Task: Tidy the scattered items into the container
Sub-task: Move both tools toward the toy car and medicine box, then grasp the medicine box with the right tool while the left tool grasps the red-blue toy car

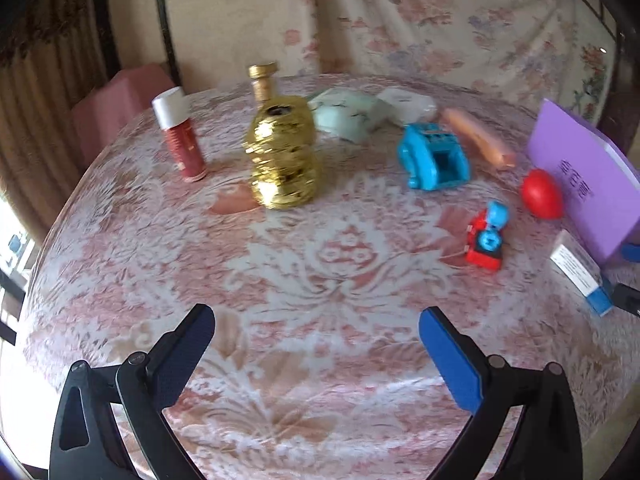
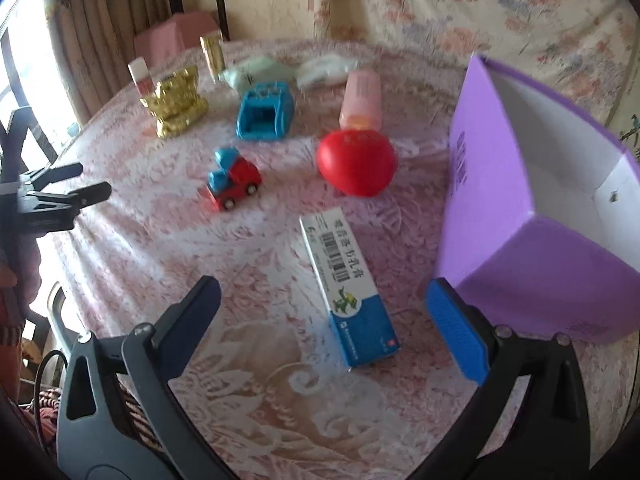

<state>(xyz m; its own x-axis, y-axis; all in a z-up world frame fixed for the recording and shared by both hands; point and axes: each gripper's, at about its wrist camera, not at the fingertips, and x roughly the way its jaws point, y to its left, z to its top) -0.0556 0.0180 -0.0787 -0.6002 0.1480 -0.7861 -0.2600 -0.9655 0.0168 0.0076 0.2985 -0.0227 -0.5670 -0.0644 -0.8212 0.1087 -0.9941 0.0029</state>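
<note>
Both tongs are wide open and hold nothing: the right tongs (image 2: 322, 302) hang over the blue and white medicine box (image 2: 347, 283) low in the frame, and the left tongs (image 1: 316, 330) hang over bare bench (image 1: 300, 280). At the right edge the purple box (image 2: 520, 216) looks empty inside. The red ball (image 2: 356, 162), toy truck (image 2: 233, 182), blue toy (image 2: 264, 114) and gold jar (image 1: 285, 154) are all out on the bench. I think the tidying has hardly begun.

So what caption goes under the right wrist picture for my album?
Open right gripper hovers over a blue-and-white medicine box, beside the purple box and a red ball.
</note>
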